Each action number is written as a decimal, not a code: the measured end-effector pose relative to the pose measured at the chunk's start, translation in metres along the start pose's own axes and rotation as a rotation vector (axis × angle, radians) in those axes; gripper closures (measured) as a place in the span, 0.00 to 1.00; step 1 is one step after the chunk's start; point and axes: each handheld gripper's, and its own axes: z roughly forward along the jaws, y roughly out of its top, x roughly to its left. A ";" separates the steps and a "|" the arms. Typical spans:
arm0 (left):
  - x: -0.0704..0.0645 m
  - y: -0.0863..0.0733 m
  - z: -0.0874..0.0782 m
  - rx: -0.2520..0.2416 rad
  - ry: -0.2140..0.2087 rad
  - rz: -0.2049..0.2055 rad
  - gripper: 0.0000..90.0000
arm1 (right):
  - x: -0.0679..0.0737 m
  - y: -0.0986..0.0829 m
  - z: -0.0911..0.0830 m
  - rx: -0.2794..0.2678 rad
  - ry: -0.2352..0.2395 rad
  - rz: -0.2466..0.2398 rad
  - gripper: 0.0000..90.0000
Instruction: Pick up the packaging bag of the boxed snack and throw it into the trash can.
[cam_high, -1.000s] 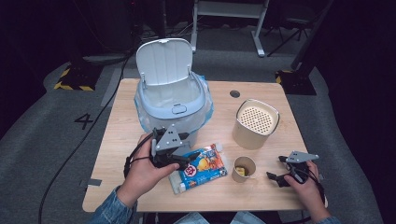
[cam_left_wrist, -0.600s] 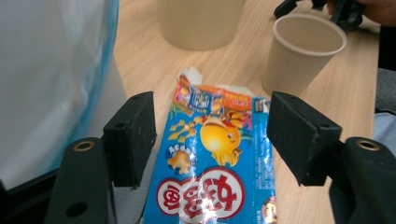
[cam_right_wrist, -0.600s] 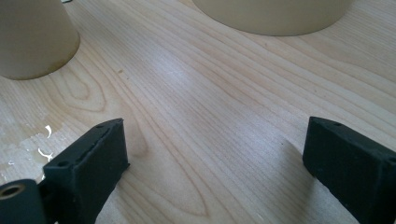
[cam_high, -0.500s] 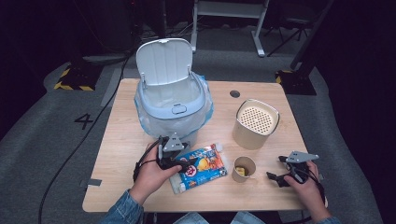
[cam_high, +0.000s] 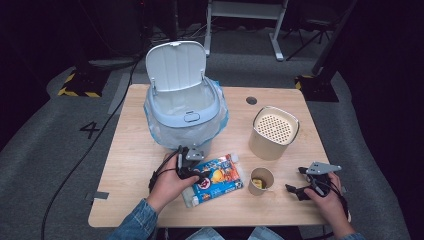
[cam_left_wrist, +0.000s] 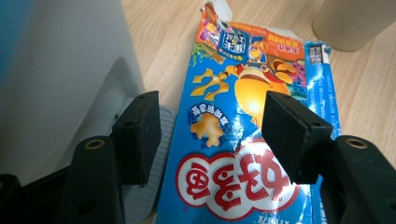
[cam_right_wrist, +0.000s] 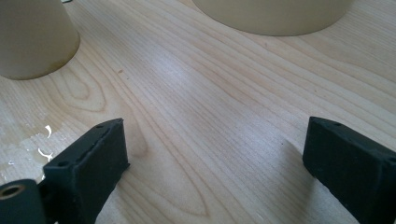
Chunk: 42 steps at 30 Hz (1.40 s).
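A blue snack box with cartoon print lies flat on the wooden table, its far flap torn open. My left gripper is down at the box's left end, just in front of the bin. Its jaws stand open and straddle the snack box in the left gripper view; I see no contact between the left gripper and the box. My right gripper rests open near the table's right front, and in its own view the right gripper has only bare wood between its jaws.
A pale blue pedal bin with a raised lid and a plastic liner stands mid-table; its grey pedal lies under my left jaw. A paper cup with something yellow inside sits right of the box. A beige perforated container stands behind it.
My left gripper has dropped from above the table down onto the left end of the snack box. The right gripper has stayed put.
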 end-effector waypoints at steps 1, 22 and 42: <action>0.000 0.000 0.002 0.006 0.001 0.003 0.43 | 0.000 0.000 0.000 0.000 0.000 0.000 0.07; -0.004 0.005 0.009 0.030 -0.004 -0.020 0.43 | 0.000 0.000 0.000 0.000 0.000 0.000 0.07; -0.008 0.006 0.002 0.077 0.060 0.011 0.64 | 0.000 0.000 0.000 0.000 0.000 0.000 0.07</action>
